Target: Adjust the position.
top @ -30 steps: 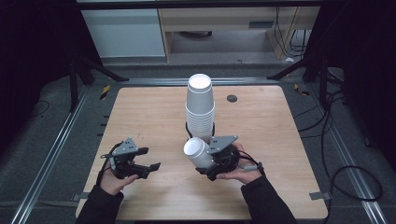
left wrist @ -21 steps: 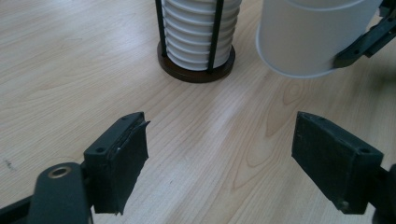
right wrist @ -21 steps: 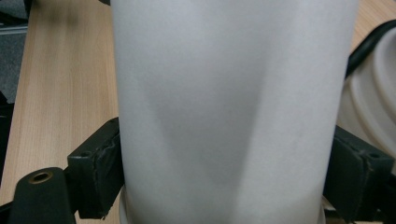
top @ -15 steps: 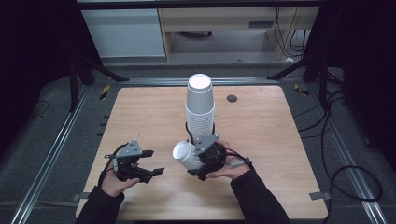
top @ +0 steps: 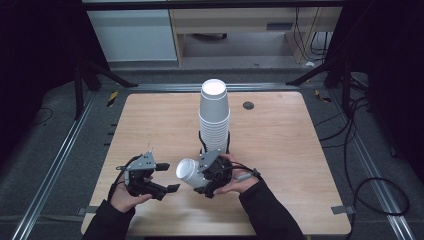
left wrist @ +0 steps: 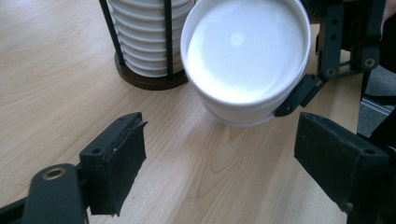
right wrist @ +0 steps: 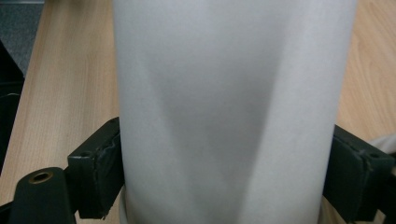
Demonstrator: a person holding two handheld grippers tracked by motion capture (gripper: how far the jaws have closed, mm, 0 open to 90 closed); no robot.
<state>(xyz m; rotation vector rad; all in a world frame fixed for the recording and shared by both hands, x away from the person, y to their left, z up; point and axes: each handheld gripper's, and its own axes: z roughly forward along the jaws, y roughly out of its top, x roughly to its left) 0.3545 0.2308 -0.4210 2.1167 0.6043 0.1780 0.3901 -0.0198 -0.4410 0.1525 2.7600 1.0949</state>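
A tall stack of white paper cups (top: 214, 112) stands upside down in a dark wire holder at the table's middle. My right gripper (top: 202, 176) is shut on a single white cup (top: 188, 172), held on its side with its bottom facing left. In the right gripper view that cup (right wrist: 229, 107) sits squeezed between both pads. My left gripper (top: 162, 190) is open just left of the cup and holds nothing. The left gripper view has the cup's round bottom (left wrist: 246, 51) above and between its spread jaws, with the stack (left wrist: 144, 37) behind it.
The wooden table (top: 310, 150) has a small dark round grommet (top: 248, 105) at the back right. Metal rails run along both sides of the table. A black cable (top: 372, 185) loops on the floor at the right. The table's front edge lies close under both hands.
My right gripper has carried the cup leftward and down from beside the stack, tipping its bottom toward the left gripper. My left gripper has shifted right toward it.
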